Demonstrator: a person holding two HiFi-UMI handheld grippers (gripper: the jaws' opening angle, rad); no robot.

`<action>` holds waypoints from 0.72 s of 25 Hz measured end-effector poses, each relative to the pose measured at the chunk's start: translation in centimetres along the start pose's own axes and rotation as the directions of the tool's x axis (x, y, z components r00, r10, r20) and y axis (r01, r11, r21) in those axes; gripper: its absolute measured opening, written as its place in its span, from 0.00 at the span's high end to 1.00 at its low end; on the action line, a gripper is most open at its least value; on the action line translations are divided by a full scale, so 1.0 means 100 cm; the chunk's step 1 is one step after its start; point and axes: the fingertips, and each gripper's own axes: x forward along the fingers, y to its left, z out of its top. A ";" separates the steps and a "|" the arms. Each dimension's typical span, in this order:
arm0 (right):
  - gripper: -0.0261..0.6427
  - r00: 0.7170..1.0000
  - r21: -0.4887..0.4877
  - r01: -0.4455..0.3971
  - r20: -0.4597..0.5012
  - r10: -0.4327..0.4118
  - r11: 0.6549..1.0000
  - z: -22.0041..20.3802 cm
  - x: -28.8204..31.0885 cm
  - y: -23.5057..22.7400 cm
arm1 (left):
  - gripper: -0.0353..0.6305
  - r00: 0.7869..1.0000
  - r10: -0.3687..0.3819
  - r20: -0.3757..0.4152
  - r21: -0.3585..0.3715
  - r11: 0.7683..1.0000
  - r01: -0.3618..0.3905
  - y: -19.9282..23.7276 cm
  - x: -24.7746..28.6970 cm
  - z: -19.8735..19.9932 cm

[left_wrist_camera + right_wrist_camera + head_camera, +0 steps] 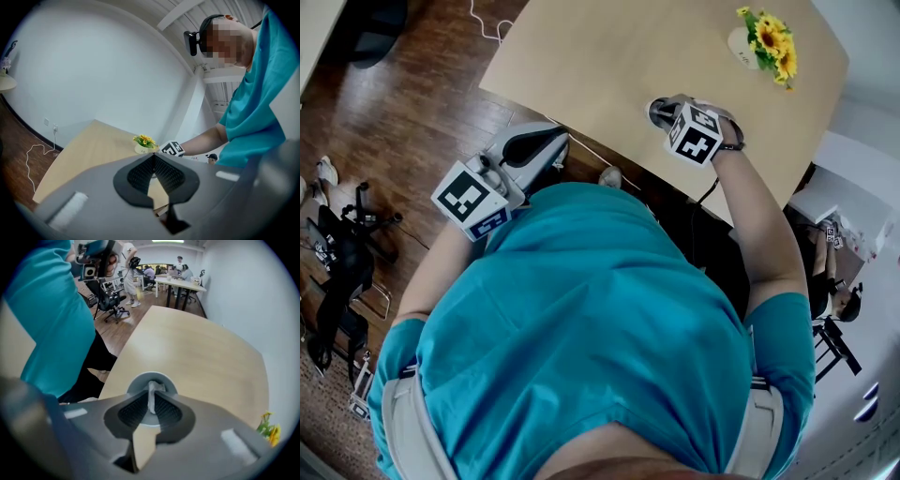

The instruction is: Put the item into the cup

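right gripper (151,395): held right over the cup (140,379) with the jaws parted a little. A thin pale item (152,386) is stood between the pads, and tbh the pads don't look pressed on it, so it's reckoned let go rather than pinched.
left gripper (153,157): jaws are closed tip to tip with nothing caught between them. It's parked low, off the near table edge, out of the way.
where the item is: upright between the right jaws, with its far end over the cup's mouth. How deep it's sunk in can't be made out.
step in hand: the drop into the cup, judged nearly done.
doing it well: the jaws are best kept centred over the mouth and spread enough that the strip isn't dragged by a pad. A straight lift is wanted afterwards, so the cup isn't knocked and the strip isn't pulled back out. The strip looks light, so some clinging to a pad could be expected.
cup spot: set near the table's near edge, well apart from the flower pot (268,427).
surface: pale wood table (197,348), bare apart from the cup and the flower pot at the far corner.
room: dark wood floor (412,94), a white cable (33,161) trailed across it, plain white walls. Desks, an office chair (110,301) and a few people are seen at the far end.
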 end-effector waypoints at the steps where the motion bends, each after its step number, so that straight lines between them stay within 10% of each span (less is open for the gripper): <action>1: 0.89 1.000 0.009 0.005 0.004 -0.005 1.000 0.001 -0.002 0.000 | 0.94 1.000 -0.003 0.001 0.000 1.000 0.003 0.000 -0.001 0.000; 11: 0.82 0.979 0.174 0.123 0.140 -0.149 0.977 0.022 -0.073 -0.006 | 0.94 0.996 -0.084 0.011 0.024 0.996 0.083 0.000 -0.007 0.017; 18: 0.82 0.857 0.482 0.236 0.307 -0.414 0.844 0.024 -0.166 0.015 | 0.94 0.974 -0.226 0.010 0.082 0.971 0.224 -0.006 -0.014 0.036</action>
